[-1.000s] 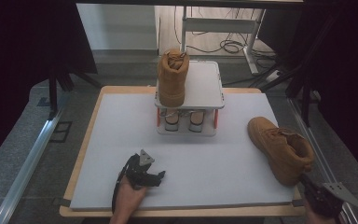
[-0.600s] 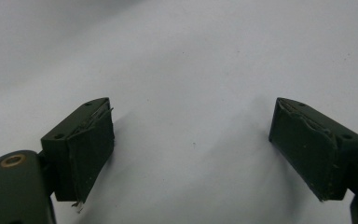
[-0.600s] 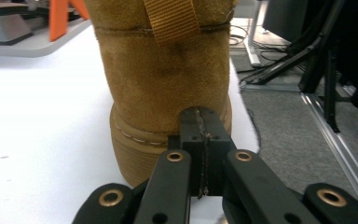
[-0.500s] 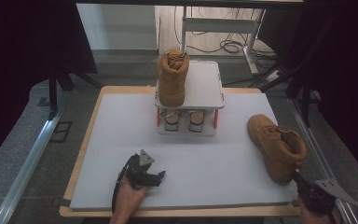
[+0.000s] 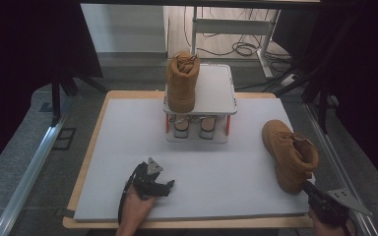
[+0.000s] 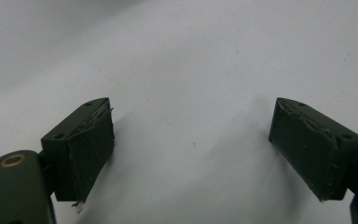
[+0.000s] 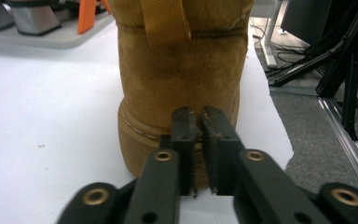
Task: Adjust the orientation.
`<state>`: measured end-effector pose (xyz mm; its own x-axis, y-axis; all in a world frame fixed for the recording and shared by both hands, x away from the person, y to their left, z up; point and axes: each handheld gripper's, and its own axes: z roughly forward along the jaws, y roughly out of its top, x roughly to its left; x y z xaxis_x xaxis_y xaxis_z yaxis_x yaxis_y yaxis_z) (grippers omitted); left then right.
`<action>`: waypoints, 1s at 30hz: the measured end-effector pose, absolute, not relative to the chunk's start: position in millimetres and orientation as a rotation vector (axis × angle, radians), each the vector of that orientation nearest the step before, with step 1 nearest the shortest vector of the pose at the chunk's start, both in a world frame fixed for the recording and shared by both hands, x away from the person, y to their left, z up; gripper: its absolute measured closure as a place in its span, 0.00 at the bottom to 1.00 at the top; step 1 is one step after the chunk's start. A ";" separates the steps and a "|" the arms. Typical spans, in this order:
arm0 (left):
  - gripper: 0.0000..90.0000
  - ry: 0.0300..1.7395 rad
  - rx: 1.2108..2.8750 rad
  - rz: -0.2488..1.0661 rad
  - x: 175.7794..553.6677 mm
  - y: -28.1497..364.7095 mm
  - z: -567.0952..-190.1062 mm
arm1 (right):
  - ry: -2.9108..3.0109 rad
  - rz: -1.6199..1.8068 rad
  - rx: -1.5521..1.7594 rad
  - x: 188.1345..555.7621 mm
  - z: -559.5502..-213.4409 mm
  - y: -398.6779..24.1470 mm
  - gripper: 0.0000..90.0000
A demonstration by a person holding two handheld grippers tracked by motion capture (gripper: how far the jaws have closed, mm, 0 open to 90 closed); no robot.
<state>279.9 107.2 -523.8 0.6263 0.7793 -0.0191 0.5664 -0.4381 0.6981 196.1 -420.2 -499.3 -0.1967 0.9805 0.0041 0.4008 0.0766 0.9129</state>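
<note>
A tan suede boot (image 5: 289, 152) lies on the white table top (image 5: 128, 142) at the right, heel toward me. My right gripper (image 5: 309, 188) is shut, its tips against the heel of the boot (image 7: 177, 70) with nothing between the jaws; in the right gripper view the right gripper (image 7: 199, 115) touches the ribbed sole edge. A second tan boot (image 5: 182, 81) stands upright on the left of a small white rack (image 5: 219, 91). My left gripper (image 5: 166, 186) rests near the front edge, and in the left gripper view the left gripper (image 6: 191, 135) is open over bare white table.
Under the rack's top shelf sit two pale shoes (image 5: 193, 129) between orange posts (image 5: 227, 123). The table's right edge (image 7: 279, 140) is close beside the boot, with grey floor and black stands (image 7: 345, 70) beyond. A metal rail (image 5: 29, 172) runs along the left.
My right gripper has come in from the bottom right up to the boot's heel. The boot has shifted slightly left and away. The left gripper has stayed put.
</note>
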 end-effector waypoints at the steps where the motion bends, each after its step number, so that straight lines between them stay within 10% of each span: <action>1: 0.15 1.047 2.165 0.402 279.9 107.2 -523.9 | 1.677 1.095 1.382 195.1 -498.5 -420.2 0.86; 9: 0.15 1.046 2.167 0.403 279.9 107.3 -523.8 | 1.635 1.161 1.385 191.9 -489.4 -420.3 0.51; 30: 0.15 1.046 2.166 0.403 279.9 107.3 -523.8 | 1.593 1.167 1.378 233.5 -467.3 -398.0 0.14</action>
<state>279.9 107.3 -523.8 0.6274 0.7785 -0.0184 0.5650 -0.4389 0.6987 233.5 -398.0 -467.3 -0.1720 0.9843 0.0405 0.3350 0.0198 0.9420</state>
